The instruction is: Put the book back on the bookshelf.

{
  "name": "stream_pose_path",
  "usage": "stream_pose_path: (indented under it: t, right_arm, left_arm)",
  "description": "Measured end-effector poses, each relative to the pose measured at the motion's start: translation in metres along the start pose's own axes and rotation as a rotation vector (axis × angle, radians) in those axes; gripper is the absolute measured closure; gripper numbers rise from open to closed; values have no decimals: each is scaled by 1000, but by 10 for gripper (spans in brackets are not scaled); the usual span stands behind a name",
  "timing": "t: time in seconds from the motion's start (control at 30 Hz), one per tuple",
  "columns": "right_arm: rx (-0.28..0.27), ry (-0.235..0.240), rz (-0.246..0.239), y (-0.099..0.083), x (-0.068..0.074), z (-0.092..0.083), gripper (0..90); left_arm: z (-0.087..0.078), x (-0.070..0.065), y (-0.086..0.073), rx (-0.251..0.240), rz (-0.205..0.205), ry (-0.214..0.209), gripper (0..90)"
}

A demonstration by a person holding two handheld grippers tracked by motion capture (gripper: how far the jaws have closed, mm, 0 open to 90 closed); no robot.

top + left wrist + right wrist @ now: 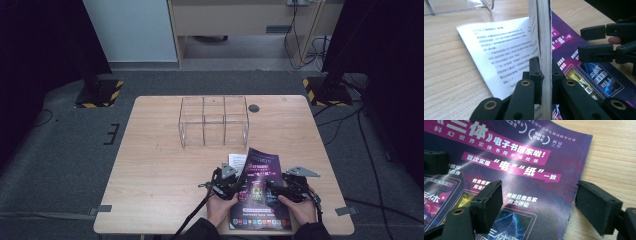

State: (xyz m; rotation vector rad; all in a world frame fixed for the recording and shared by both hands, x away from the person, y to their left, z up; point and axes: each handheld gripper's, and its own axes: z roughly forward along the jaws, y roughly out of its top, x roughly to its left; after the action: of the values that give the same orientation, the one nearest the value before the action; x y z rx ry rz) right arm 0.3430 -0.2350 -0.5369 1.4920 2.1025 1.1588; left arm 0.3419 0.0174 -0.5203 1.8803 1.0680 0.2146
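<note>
Standing upright between the left gripper's (543,72) jaws: magazine pages (543,30).

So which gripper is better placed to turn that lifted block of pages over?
Left. The left gripper is already shut on the raised pages, which stand upright above the white page. The right gripper is open, jaws astride the purple cover's edge, gripping nothing.
</note>
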Motion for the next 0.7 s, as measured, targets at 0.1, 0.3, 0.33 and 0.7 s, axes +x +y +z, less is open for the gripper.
stream_pose_path:
  t: [0.1,0.3,0.33,0.7]
  right_arm:
    - [-1,15,0,0,-2,-1,205]
    - [-7,39,13,0,-4,-3,183]
    - [-6,42,12,0,-5,-5,180]
    - [-25,64,24,1,-10,-9,168]
  left_arm:
    - [-4,0,1,-26,-12,-27,847]
    - [-8,-1,2,-51,-13,-38,848]
    - [-9,-1,3,-54,-15,-40,848]
    - [-18,-6,7,-104,-7,-53,848]
